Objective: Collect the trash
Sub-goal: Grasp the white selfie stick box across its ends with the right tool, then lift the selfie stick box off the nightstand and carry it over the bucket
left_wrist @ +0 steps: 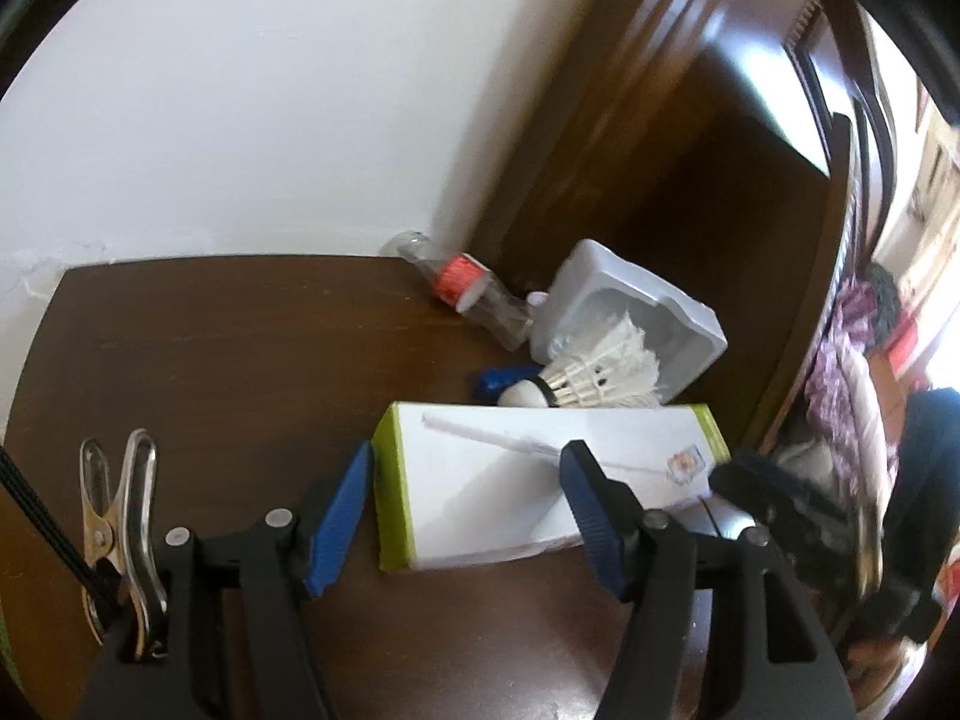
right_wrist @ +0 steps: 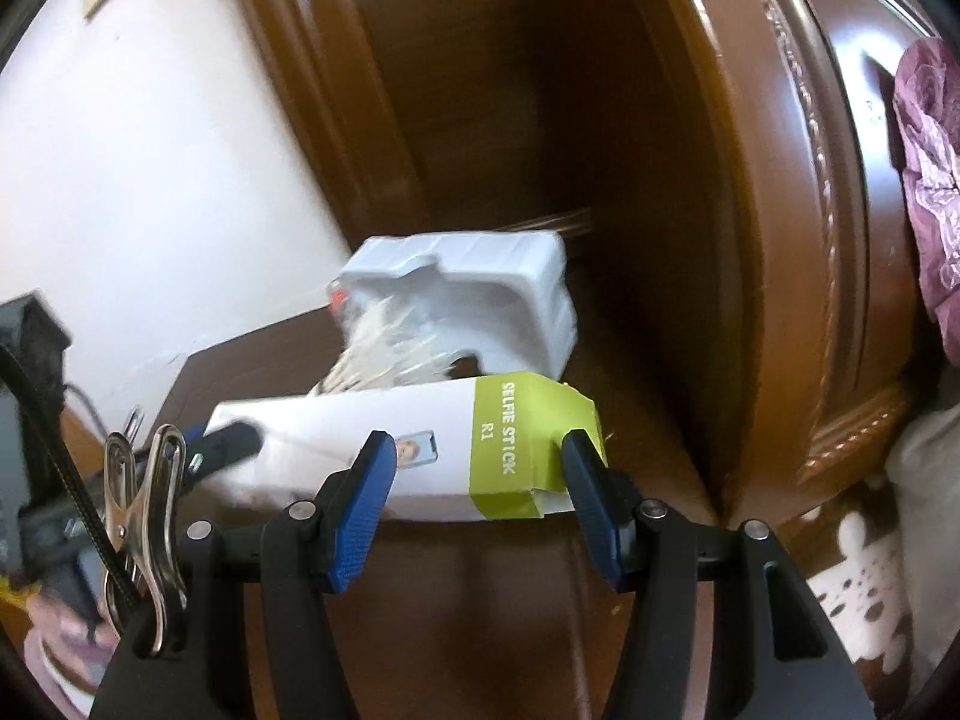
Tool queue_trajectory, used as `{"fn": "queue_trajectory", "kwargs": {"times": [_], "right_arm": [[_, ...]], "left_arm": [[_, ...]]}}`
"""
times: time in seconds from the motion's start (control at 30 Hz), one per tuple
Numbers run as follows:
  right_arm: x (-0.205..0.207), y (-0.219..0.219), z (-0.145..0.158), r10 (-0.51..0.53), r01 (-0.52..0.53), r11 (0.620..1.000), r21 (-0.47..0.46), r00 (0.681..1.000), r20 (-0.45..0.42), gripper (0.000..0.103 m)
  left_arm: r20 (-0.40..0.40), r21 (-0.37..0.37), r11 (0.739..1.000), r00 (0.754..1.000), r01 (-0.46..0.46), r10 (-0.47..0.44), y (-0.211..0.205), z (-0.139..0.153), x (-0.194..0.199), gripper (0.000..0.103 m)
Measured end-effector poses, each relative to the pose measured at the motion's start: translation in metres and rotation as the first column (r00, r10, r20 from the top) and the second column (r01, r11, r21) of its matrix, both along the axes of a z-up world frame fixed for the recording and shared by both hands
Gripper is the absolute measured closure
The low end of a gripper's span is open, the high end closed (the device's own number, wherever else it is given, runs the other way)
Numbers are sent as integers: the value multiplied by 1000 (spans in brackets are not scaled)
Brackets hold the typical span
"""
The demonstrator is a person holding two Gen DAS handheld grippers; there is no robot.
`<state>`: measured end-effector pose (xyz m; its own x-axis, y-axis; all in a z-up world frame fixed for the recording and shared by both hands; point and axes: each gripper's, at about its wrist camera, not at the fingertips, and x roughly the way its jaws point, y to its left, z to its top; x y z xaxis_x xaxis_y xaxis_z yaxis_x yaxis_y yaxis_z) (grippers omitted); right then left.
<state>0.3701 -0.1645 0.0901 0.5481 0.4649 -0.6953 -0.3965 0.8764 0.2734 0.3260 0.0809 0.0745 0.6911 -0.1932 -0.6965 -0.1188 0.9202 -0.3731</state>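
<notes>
A white and green selfie-stick box (left_wrist: pixel 540 480) lies on the dark wooden table (left_wrist: pixel 210 360). My left gripper (left_wrist: pixel 468 474) is open with its blue pads either side of the box's left end. My right gripper (right_wrist: pixel 477 459) is open around the box's green end (right_wrist: pixel 510 450); it shows blurred at the right in the left wrist view (left_wrist: pixel 780 498). Behind the box lie a white shuttlecock (left_wrist: pixel 594 378), a white foam packing tray (left_wrist: pixel 630 312), an empty clear plastic bottle with a red label (left_wrist: pixel 468 288) and a blue wrapper (left_wrist: pixel 498 381).
A white wall (left_wrist: pixel 270 120) stands behind the table. A dark wooden headboard (left_wrist: pixel 690 180) rises at the right, close behind the foam tray. Purple fabric (right_wrist: pixel 930 180) and bedding lie beyond it. A metal clip (left_wrist: pixel 120 516) hangs by each gripper.
</notes>
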Motion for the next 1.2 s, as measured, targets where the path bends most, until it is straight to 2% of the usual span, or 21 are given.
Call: {"fn": "queue_trajectory", "kwargs": {"times": [0.1, 0.23, 0.27, 0.33, 0.47, 0.7, 0.8, 0.9, 0.97, 1.2], "right_arm": [[-7, -2, 1, -15, 16, 999, -29, 1000, 20, 44], [5, -14, -5, -99, 99, 994, -37, 995, -1, 40], [9, -16, -7, -118, 118, 993, -17, 993, -11, 33], [17, -20, -12, -136, 138, 990, 36, 989, -51, 31], [25, -22, -23, -135, 153, 978, 145, 982, -129, 29], [19, -7, -26, -126, 143, 978, 150, 985, -121, 26], [6, 1, -24, -140, 150, 982, 113, 986, -89, 26], [-4, 2, -21, -157, 163, 982, 98, 985, -72, 26], [-13, 1, -19, -171, 176, 980, 88, 983, -62, 26], [-45, -11, -12, -197, 203, 969, 139, 979, -54, 26]], "left_arm": [[-8, -30, 1000, 1000, -6, 6, 4, -2, 1, 35], [-2, -6, 1000, 1000, -4, 4, 1, -3, 1, 32], [-3, 1, 1000, 1000, -4, 4, 0, -4, 2, 32], [-8, 0, 1000, 1000, -5, 5, -1, -5, 3, 27], [-22, -53, 999, 1000, 10, -12, 1, -10, 8, 27], [-16, -33, 999, 999, 30, -31, -4, -9, 6, 26], [-2, -16, 999, 999, 38, -38, -8, -8, 2, 26], [33, -21, 999, 999, 30, -29, -12, -10, -9, 26], [60, 16, 998, 996, 59, -60, -20, -6, -17, 26], [103, 60, 991, 987, 116, -121, -28, 7, -39, 26]]}}
